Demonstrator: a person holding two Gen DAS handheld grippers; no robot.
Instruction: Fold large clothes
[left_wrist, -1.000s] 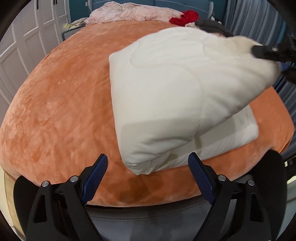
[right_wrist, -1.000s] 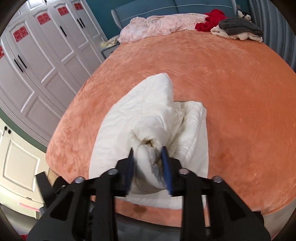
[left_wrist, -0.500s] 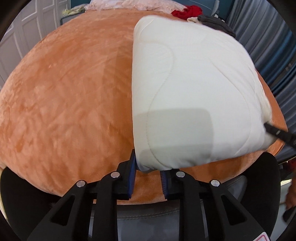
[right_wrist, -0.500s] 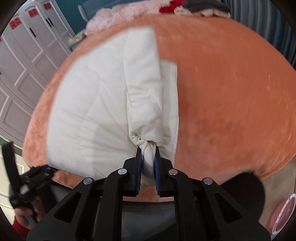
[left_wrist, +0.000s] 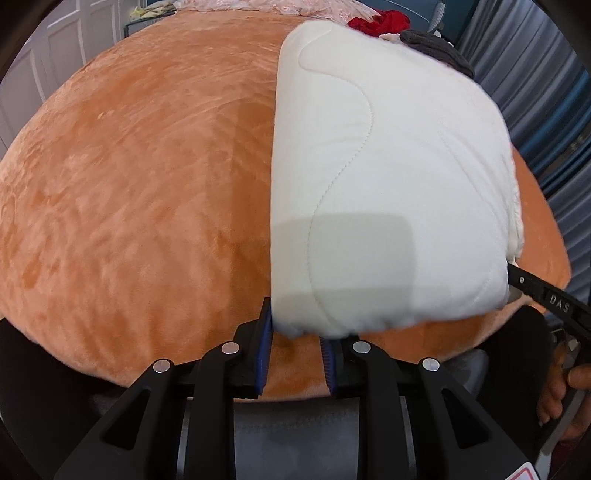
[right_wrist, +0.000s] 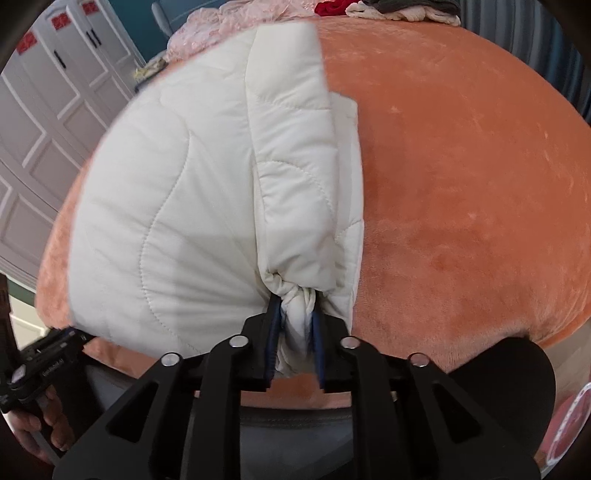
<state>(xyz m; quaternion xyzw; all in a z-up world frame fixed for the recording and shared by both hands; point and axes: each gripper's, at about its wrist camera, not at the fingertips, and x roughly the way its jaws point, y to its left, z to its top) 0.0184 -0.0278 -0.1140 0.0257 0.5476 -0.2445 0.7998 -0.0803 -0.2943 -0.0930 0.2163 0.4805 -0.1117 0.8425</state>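
The white puffy coat (left_wrist: 388, 177) lies folded on the orange bed (left_wrist: 140, 192). The left claw (left_wrist: 295, 345) pinches its near corner. The right claw (right_wrist: 295, 332), at 3 o'clock, reads "DAS" and squeezes a bunched end.

Both fisheye views are bright and evenly lit, with soft diffuse light and no hard glare. A grey, straight-edged shadow falls across the near end of the white quilted garment (left_wrist: 388, 177), and the orange plush bedspread (left_wrist: 140, 192) darkens under its near edge. Strong barrel distortion bulges the bed into a dome inside black vignetted corners, and motion blur smears the white wardrobe doors (right_wrist: 40, 122) and the garment's far edge.
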